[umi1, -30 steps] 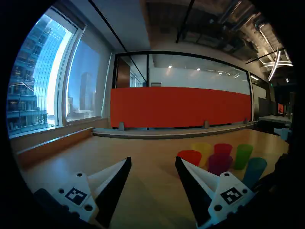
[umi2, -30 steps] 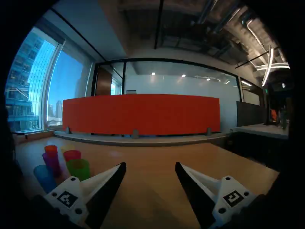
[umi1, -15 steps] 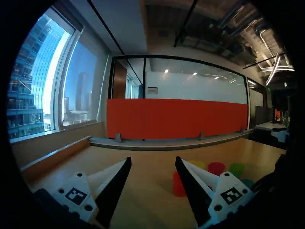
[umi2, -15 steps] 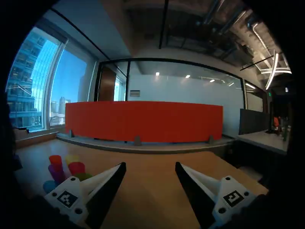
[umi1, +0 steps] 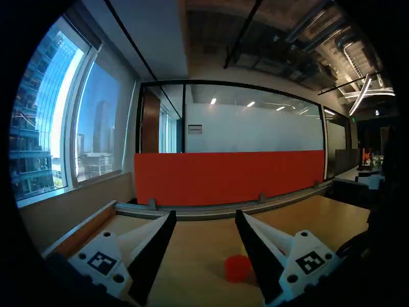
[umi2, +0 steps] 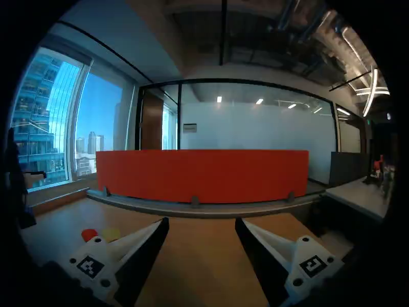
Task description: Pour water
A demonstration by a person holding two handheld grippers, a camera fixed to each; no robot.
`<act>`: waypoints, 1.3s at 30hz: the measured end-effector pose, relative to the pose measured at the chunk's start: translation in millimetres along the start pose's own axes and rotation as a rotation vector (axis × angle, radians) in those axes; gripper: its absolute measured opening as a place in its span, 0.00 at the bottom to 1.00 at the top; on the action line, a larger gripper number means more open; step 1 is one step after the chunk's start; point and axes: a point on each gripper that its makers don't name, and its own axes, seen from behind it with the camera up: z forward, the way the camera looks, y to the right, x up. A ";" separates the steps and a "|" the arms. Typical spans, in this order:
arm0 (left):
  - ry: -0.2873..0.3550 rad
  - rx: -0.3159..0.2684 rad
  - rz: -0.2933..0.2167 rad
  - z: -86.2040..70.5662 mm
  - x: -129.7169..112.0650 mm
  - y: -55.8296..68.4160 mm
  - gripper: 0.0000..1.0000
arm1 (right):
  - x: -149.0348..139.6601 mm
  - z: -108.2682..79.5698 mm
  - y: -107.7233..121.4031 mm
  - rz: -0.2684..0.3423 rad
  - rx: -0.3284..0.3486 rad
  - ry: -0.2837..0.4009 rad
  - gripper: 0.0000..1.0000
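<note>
In the left gripper view, the left gripper (umi1: 204, 214) has its two white fingers spread apart with nothing between them, held level above a wooden table (umi1: 199, 256). A red cup (umi1: 237, 267) stands on the table at about five o'clock. It is low in the gap and close against the inner edge of the finger on that side, which hides part of it; whether cup and finger touch cannot be told. Beyond the table, at twelve o'clock from the fingertips, an orange panel (umi1: 230, 176) runs across the far edge with a glass wall (umi1: 255, 128) above it. A tall window (umi1: 46, 138) showing towers is at nine o'clock. In the right gripper view, the right gripper (umi2: 202, 221) is likewise spread wide and grips nothing, with bare table (umi2: 204, 256) showing between its fingers. The red cup (umi2: 89, 234) and a yellow cup (umi2: 110, 234) sit side by side at about eight o'clock, just past the outer edge of the finger on that side, which covers their lower parts. The panel (umi2: 202, 175) fills the middle at twelve o'clock, the window (umi2: 46, 128) is at nine o'clock, and a pale desk (umi2: 358, 193) is at three o'clock. No water can be made out in either cup.
</note>
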 end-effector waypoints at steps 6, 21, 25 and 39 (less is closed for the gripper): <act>0.004 -0.036 -0.009 0.6 15.7 5.6 0.85 | 11.8 -0.1 -0.3 0.001 0.009 0.012 1.00; -0.039 -0.246 -0.008 -1.3 12.0 47.4 0.85 | 13.2 -10.9 -43.2 -0.014 0.247 -0.009 1.00; -0.051 -0.325 0.004 -5.0 12.1 63.7 0.85 | 18.6 -18.4 -58.2 -0.018 0.324 -0.005 1.00; -0.092 -0.481 0.014 -11.5 -3.3 94.5 0.85 | 9.3 -21.8 -75.2 -0.070 0.428 -0.053 1.00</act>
